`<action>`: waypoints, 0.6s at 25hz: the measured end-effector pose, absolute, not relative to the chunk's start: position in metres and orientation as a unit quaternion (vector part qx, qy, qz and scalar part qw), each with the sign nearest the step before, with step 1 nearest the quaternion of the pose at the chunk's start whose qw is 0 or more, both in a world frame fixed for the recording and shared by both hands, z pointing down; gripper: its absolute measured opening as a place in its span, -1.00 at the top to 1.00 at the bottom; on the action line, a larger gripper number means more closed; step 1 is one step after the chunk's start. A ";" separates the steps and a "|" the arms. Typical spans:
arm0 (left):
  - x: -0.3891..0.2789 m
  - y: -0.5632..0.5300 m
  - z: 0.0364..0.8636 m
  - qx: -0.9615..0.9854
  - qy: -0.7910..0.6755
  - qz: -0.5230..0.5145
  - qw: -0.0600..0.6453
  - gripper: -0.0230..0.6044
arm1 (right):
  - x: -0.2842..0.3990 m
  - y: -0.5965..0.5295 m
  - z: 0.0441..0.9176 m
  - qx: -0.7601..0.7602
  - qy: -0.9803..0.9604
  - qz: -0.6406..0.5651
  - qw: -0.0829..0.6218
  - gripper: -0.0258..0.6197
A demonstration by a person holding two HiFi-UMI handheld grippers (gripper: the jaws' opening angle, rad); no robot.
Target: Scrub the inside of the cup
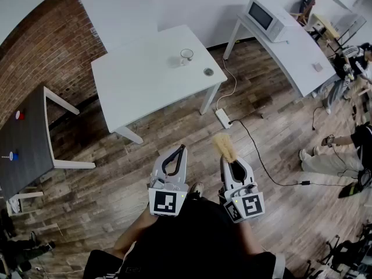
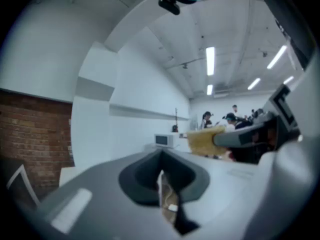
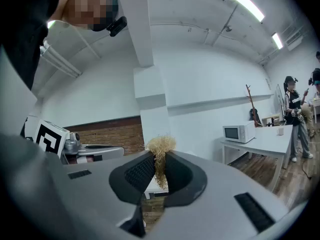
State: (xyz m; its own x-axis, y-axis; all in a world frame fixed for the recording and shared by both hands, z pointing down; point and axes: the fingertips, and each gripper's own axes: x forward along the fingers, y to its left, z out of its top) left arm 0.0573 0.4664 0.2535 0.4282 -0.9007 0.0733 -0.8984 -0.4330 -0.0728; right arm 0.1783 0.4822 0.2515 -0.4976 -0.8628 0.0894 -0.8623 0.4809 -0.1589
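Note:
A clear glass cup stands on the white table well ahead of me, with a small round thing beside it near the table's edge. Both grippers hang over the wooden floor, far short of that table. My right gripper is shut on a tan fibrous scrubber, whose tuft sticks out past the jaws. My left gripper is shut with nothing in it. From the left gripper view the scrubber shows off to the right.
A long white table with a microwave runs along the right. A dark table stands at left by the brick wall. A power strip and cable lie on the floor. People sit at far right.

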 end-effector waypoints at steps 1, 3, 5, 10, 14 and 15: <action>0.057 0.467 0.253 -0.845 0.533 -0.050 0.011 0.91 | 0.178 0.482 0.251 -0.501 0.861 -0.091 0.001 0.80; 0.055 0.467 0.252 -0.845 0.532 -0.049 0.010 0.91 | 0.176 0.483 0.251 -0.501 0.861 -0.091 0.001 0.80; 0.053 0.467 0.253 -0.846 0.530 -0.051 0.012 0.91 | 0.174 0.483 0.251 -0.501 0.861 -0.090 0.000 0.80; 0.048 0.467 0.256 -0.848 0.527 -0.049 0.008 0.91 | 0.168 0.482 0.253 -0.504 0.859 -0.091 -0.002 0.80; 0.039 0.466 0.256 -0.851 0.524 -0.046 0.007 0.91 | 0.162 0.481 0.250 -0.511 0.854 -0.096 0.010 0.80; 0.036 0.466 0.256 -0.851 0.522 -0.045 0.009 0.91 | 0.160 0.481 0.250 -0.513 0.853 -0.096 0.011 0.80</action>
State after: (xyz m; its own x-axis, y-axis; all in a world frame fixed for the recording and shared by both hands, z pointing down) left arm 0.0363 0.4657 0.2560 0.4502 -0.8903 0.0681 -0.8888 -0.4541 -0.0622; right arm 0.1602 0.4814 0.2498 -0.4732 -0.8774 0.0796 -0.8731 0.4550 -0.1751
